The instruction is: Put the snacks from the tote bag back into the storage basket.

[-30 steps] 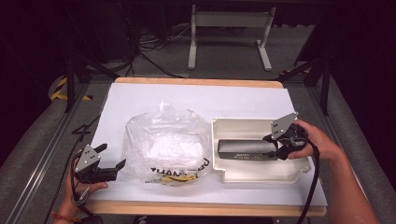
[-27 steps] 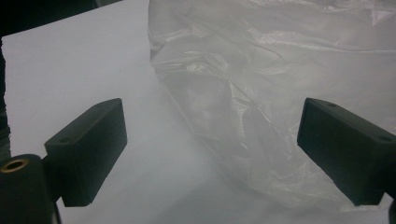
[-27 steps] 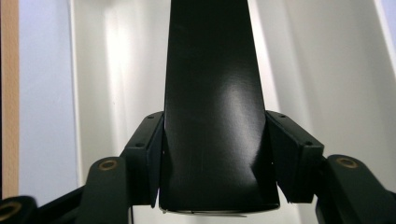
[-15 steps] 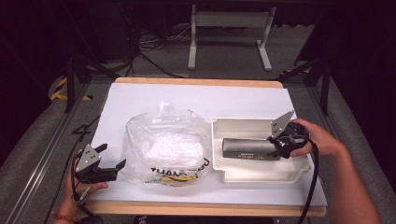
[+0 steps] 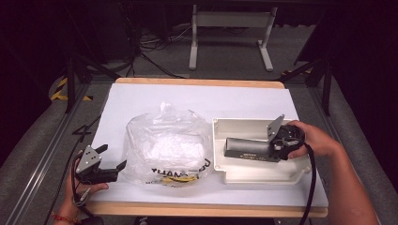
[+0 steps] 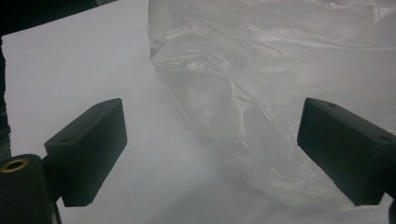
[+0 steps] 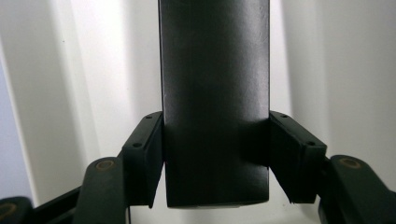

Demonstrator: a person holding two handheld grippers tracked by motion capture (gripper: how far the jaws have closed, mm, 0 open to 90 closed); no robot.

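My right claw (image 5: 274,149) clenches a long black box (image 5: 248,150), with its pads just easing, low inside the white tray (image 5: 256,174) at the table's (image 5: 155,96) right. My left claw (image 5: 110,168) rests released beside the clear plastic bag (image 5: 166,145).

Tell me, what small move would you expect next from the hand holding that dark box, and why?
Probably a small lift: the right gripper has its pads against both sides of the dark box, which lies inside the white tray. The left gripper waits open beside the plastic bag.

The table (image 5: 141,101) is brightly lit from above; the room around it is dark. Close views look soft and slightly blurred, with mild glare on the bag (image 6: 261,70).
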